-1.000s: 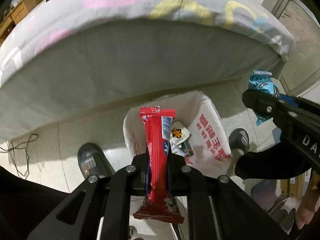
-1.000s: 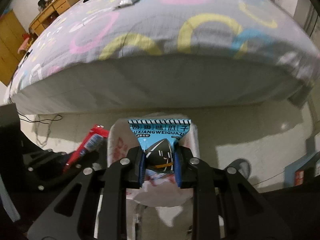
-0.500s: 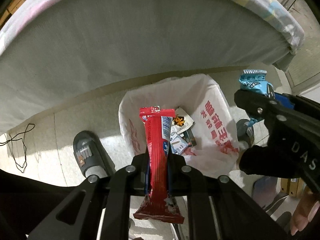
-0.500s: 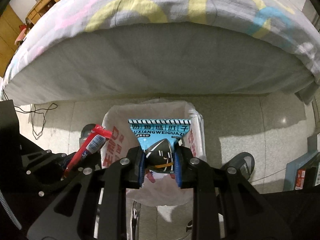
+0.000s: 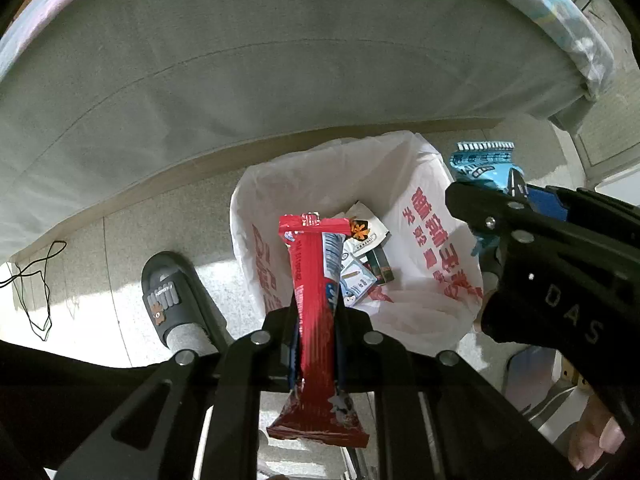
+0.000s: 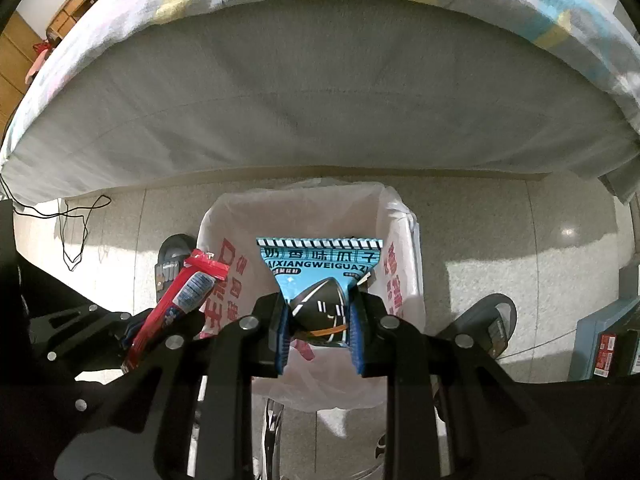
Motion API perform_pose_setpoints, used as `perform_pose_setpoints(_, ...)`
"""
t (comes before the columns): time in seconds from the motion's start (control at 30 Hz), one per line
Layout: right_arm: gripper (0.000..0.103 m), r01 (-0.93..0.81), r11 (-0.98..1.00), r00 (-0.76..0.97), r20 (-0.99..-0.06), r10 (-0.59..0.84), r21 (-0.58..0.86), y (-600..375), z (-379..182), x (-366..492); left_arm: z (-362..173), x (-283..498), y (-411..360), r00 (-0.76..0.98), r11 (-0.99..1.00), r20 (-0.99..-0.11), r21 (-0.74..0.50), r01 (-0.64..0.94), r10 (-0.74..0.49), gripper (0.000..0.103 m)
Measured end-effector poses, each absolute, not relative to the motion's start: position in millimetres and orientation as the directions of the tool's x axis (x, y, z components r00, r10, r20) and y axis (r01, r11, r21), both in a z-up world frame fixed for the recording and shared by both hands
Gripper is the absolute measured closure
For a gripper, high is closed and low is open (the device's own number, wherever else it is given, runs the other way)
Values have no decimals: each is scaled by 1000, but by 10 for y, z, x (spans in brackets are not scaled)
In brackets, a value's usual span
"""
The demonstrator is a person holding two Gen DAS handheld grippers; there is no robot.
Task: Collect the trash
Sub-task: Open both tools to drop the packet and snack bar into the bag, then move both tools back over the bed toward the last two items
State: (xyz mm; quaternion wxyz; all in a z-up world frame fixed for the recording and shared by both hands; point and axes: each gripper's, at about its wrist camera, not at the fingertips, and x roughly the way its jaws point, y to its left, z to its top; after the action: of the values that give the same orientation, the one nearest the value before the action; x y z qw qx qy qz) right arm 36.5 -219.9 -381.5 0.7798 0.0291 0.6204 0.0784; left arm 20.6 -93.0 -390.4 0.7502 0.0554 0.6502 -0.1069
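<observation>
The bed (image 6: pixel 320 92) fills the far half of both views, its grey mattress side hanging over the tiled floor (image 6: pixel 500 232) and a patterned sheet (image 6: pixel 560 8) running along its top edge. Below me, on the floor just near the bed, stands the trash bin lined with a white plastic bag (image 5: pixel 424 240) printed with red characters; its mouth is open and I see a few small wrappers and cartons (image 5: pixel 364 268) lying at the bottom.

A dark slipper (image 5: pixel 168 296) with a foot in it sits on the floor left of the bin, and another slipper (image 6: pixel 492 320) sits to its right. A thin black cable (image 5: pixel 36 280) loops on the tiles at far left.

My left gripper (image 5: pixel 316 320) points down over the bin's near left part, jaws pinching a long red snack wrapper (image 5: pixel 316 300) at its middle, the wrapper's far end reaching over the bag's opening. My right gripper (image 6: pixel 320 320) hangs over the bin's near right side, its blue pads (image 6: pixel 282 328) clamped on a blue snack packet (image 6: pixel 320 276) with white lettering, the packet's flat top edge standing above the bag's mouth. Neither piece touches the bag.
</observation>
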Motion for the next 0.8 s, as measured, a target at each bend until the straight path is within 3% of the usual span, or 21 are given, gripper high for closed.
perform_pose_setpoints(0.1, 79, -87, 987, 214, -965, 154, 138, -2197, -3831, 371, -3918, 211, -948, 130, 971, -988, -57, 234, -90, 83)
perform_pose_setpoints(0.13, 77, -86, 988, 214, -966, 147, 132, -2195, -3844, 364, -3920, 205, -951, 132, 971, -987, -54, 234, -87, 78)
perform_pose_setpoints(0.17, 73, -85, 989, 216, -966, 140, 125, -2193, -3847, 366, -3919, 201, -953, 134, 971, -987, -53, 234, -86, 66)
perform_pose_setpoints(0.23, 61, -80, 989, 211, -968, 136, 122, -2197, -3863, 366, -3916, 193, -950, 139, 971, -986, -54, 232, -88, 51)
perform_pose_setpoints(0.27, 46, -75, 989, 209, -968, 140, 126, -2205, -3865, 370, -3917, 193, -946, 137, 972, -987, -56, 228, -89, 40)
perform_pose_setpoints(0.3, 37, -68, 989, 213, -967, 140, 128, -2216, -3859, 370, -3919, 194, -942, 137, 972, -986, -59, 226, -91, 33)
perform_pose_setpoints(0.5, 32, -27, 989, 223, -963, 149, 146, -2293, -3840, 373, -3863, 225, -844, 147, 980, -981, -97, 176, -124, 25)
perform_pose_setpoints(0.8, 31, 15, 984, 230, -959, 168, 176, -2391, -3803, 381, -3827, 228, -784, 157, 983, -979, -108, 146, -131, 24)
